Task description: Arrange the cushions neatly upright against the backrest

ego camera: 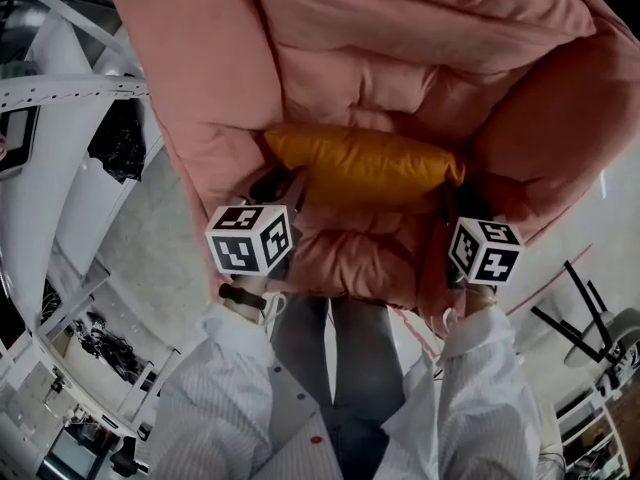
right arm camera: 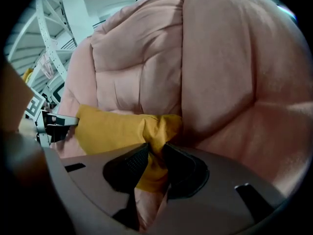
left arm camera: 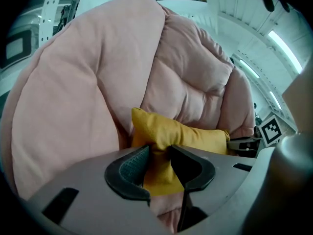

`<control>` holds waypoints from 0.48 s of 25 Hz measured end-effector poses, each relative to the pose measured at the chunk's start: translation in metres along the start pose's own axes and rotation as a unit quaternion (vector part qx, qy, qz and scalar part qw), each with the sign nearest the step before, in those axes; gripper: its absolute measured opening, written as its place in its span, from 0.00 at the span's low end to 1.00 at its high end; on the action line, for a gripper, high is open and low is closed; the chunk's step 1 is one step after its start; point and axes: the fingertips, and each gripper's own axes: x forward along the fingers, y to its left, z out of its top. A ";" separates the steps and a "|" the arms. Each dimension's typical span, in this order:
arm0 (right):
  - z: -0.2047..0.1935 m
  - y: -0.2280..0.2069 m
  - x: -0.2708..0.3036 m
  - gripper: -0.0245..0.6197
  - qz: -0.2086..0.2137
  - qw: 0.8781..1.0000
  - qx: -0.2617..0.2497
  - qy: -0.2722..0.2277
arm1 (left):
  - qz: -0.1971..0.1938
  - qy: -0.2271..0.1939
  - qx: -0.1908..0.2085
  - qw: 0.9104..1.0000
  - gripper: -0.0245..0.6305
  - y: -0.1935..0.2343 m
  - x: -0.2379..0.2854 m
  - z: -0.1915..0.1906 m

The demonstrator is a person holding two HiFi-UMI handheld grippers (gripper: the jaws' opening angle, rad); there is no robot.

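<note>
Yellow cushion [ego camera: 360, 163] is lying crosswise at frame centre in the pink armchair [ego camera: 400, 48]; you are pinching its ends with left tool [left arm camera: 159, 153] and right tool [right arm camera: 155, 153], both pointing downward.

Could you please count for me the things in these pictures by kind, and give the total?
yellow fabric cushion: 1
pink padded fabric armchair: 1
two-jaw grippers, left gripper and right gripper, each closed on the cushion: 2
Total: 4
</note>
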 end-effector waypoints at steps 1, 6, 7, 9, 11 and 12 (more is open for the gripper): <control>0.000 0.000 0.001 0.16 -0.001 1.000 0.002 -0.001 | 0.001 0.001 0.000 1.000 0.26 0.001 0.001 0.000; 0.000 -0.002 -0.004 0.16 0.007 1.000 0.017 0.008 | -0.006 0.003 -0.007 1.000 0.27 0.000 -0.004 0.001; 0.001 -0.002 -0.007 0.17 0.009 1.000 0.019 0.009 | -0.008 0.001 -0.013 1.000 0.28 -0.001 -0.007 0.001; 0.002 -0.004 -0.014 0.17 0.008 1.000 0.025 0.006 | -0.010 -0.002 -0.023 1.000 0.29 0.000 -0.014 0.001; 0.003 -0.005 -0.025 0.18 0.001 0.999 0.036 -0.005 | -0.009 -0.008 -0.026 1.000 0.30 0.001 -0.023 0.000; 0.003 -0.005 -0.031 0.18 -0.002 0.999 0.041 -0.011 | -0.009 -0.011 -0.026 1.000 0.30 0.001 -0.028 0.000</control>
